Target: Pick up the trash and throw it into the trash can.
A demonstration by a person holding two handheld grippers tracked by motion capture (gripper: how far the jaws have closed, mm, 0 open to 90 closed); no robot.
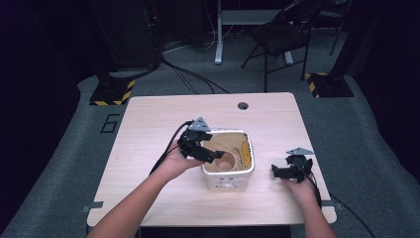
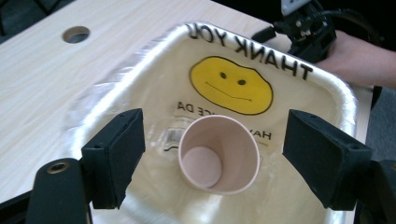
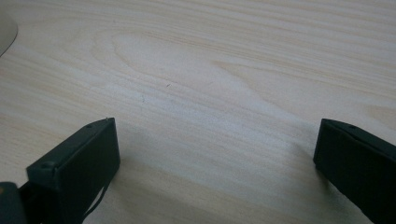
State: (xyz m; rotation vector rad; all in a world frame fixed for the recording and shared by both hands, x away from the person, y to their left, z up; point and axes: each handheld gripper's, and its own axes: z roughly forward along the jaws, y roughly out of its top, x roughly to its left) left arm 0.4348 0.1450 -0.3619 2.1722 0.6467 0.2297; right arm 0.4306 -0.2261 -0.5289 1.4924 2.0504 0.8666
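- One white square bin (image 1: 229, 171) is seen at the centre of the high view, standing on the light wooden tabletop (image 1: 148, 144); it is lined with one plastic bag (image 2: 140, 60) printed with one yellow smiley face (image 2: 231, 85) and the words "THANK YOU".
- One paper cup (image 2: 218, 159) is noted inside the bin, at lower centre of the left gripper view, mouth turned toward the camera, lying against the bag lining.
- Two tongs are counted. The left tongs (image 1: 212, 152) are held over the bin's left rim in the high view; their jaws are spread wide, one at either side of the cup, with nothing gripped and no contact with the cup visible.
- The right tongs (image 1: 277, 171) are seen at centre right of the high view, low over the tabletop, just right of the bin. In the right gripper view their jaws are spread wide over bare wood, with nothing between them.
- One round cable hole (image 1: 242, 105) is recorded in the tabletop, above the bin in the high view.
- One folding chair (image 1: 282, 34) is seen on the floor at upper right.
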